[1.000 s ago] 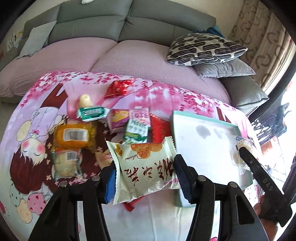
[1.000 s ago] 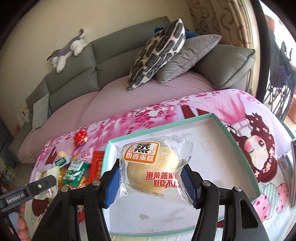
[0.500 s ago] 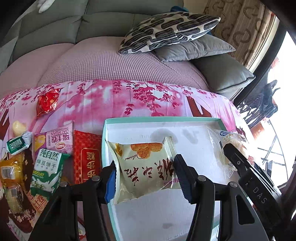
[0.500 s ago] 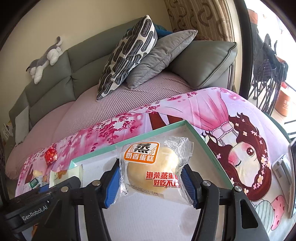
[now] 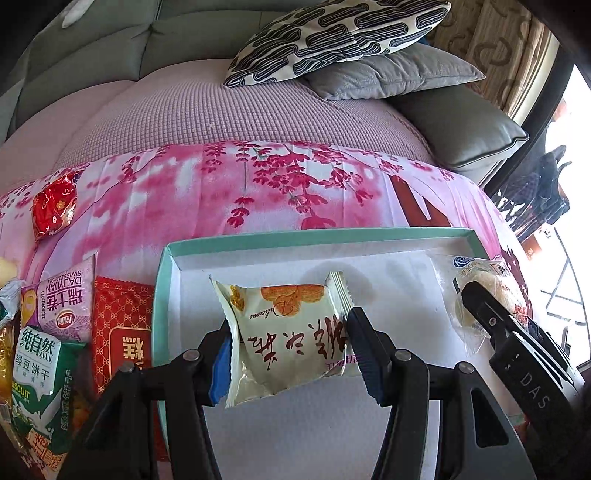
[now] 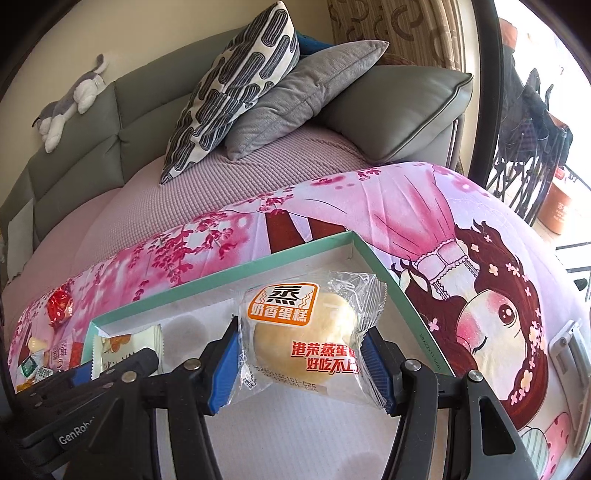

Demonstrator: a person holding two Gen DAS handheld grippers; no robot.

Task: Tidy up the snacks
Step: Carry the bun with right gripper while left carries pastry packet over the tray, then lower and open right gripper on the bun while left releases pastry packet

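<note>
My left gripper (image 5: 291, 350) is shut on a cream pastry packet (image 5: 288, 332) and holds it over the white inside of a teal-rimmed tray (image 5: 314, 236). My right gripper (image 6: 303, 365) is shut on a clear-wrapped steamed cake (image 6: 310, 339) with an orange label, over the tray's right corner (image 6: 373, 254). The right gripper and its cake also show in the left wrist view (image 5: 480, 291). The left gripper with its packet shows in the right wrist view (image 6: 122, 350).
Loose snacks lie left of the tray on the pink cloth: a green biscuit pack (image 5: 37, 376), a purple packet (image 5: 66, 295), a red packet (image 5: 122, 325), a red foil sweet (image 5: 55, 206). A sofa with cushions (image 5: 332, 33) stands behind.
Both grippers have moved forward and down over the tray with their packets. The left gripper came from the snack pile on the left to the tray's inside.
</note>
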